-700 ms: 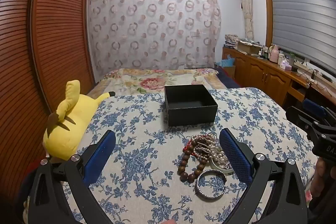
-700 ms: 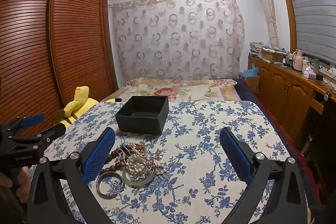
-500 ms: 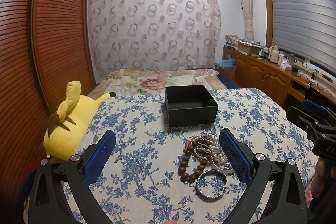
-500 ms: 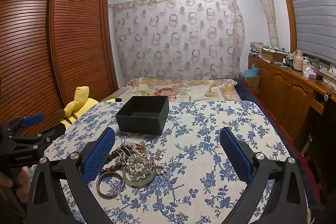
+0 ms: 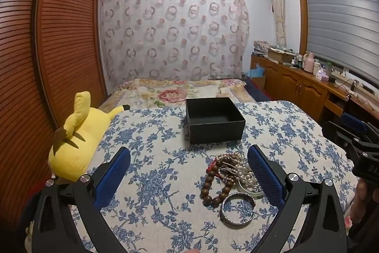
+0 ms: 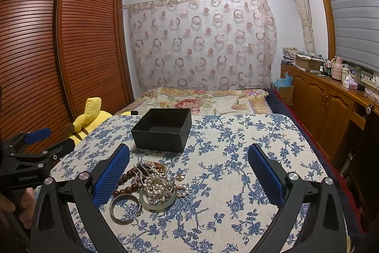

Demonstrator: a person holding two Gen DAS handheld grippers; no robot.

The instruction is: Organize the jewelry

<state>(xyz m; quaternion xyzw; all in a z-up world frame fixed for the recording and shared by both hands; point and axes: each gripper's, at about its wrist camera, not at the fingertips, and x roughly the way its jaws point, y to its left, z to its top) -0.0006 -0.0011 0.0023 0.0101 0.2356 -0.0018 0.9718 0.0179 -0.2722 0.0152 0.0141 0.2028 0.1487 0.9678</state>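
A heap of jewelry (image 5: 233, 172) lies on the flowered tablecloth: brown bead bracelets (image 5: 212, 184), pearl strands (image 6: 156, 184), a silver bangle (image 5: 237, 208) and a pale green bangle (image 6: 157, 204). An open, empty black box (image 5: 214, 119) stands behind the heap; it also shows in the right wrist view (image 6: 163, 129). My left gripper (image 5: 189, 172) is open and empty, the heap just inside its right finger. My right gripper (image 6: 188, 172) is open and empty, the heap by its left finger.
A yellow plush toy (image 5: 75, 141) lies at the table's left edge. A bed (image 5: 180, 91) stands behind the table, a wooden wardrobe (image 5: 47, 51) on the left, wooden cabinets (image 6: 327, 98) on the right.
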